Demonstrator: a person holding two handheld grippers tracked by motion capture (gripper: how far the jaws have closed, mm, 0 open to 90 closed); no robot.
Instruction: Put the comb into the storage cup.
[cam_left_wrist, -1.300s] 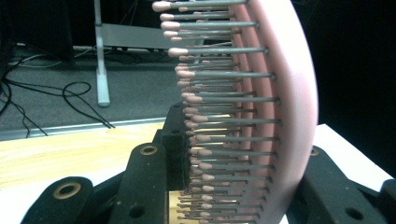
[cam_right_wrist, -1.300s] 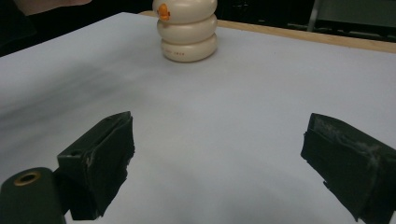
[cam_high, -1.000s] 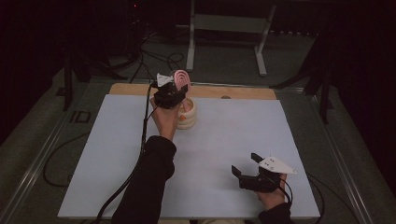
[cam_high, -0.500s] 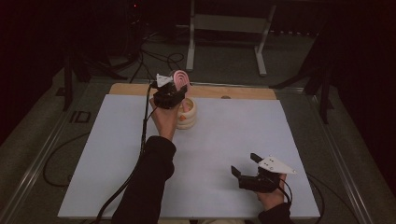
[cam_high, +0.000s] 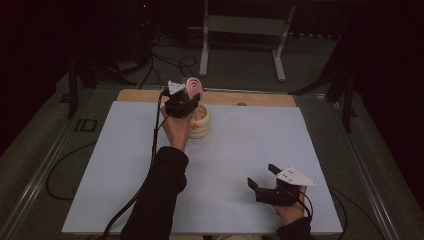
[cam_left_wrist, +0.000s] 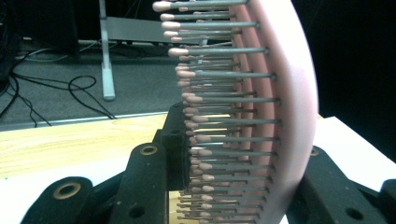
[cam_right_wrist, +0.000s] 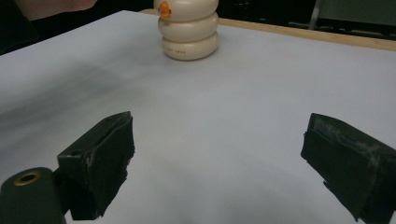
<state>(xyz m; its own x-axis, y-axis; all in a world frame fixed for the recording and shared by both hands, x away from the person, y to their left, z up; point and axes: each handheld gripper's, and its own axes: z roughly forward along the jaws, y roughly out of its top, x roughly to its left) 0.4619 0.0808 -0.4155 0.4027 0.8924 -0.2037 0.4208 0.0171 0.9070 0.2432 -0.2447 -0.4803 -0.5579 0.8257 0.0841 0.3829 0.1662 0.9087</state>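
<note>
Nothing has moved since earlier: we are clamping the pink hairbrush (cam_left_wrist: 261, 116) in our left gripper (cam_high: 182, 102) at upper center, above the cream holder (cam_high: 201, 122), while our right gripper (cam_high: 264, 179) is gaping empty at lower right.

Pink hairbrush (cam_left_wrist: 280, 93), grey pins pink-tipped, between black jaws. Cream ribbed holder (cam_right_wrist: 189, 32), orange mark, beyond black jaws.

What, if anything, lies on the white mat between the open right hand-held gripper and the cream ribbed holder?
Nothing visible. Bare white table mat runs from the right hand-held gripper up to the cream ribbed round holder. The left hand-held gripper holds the pink bristle hairbrush above the holder.
</note>
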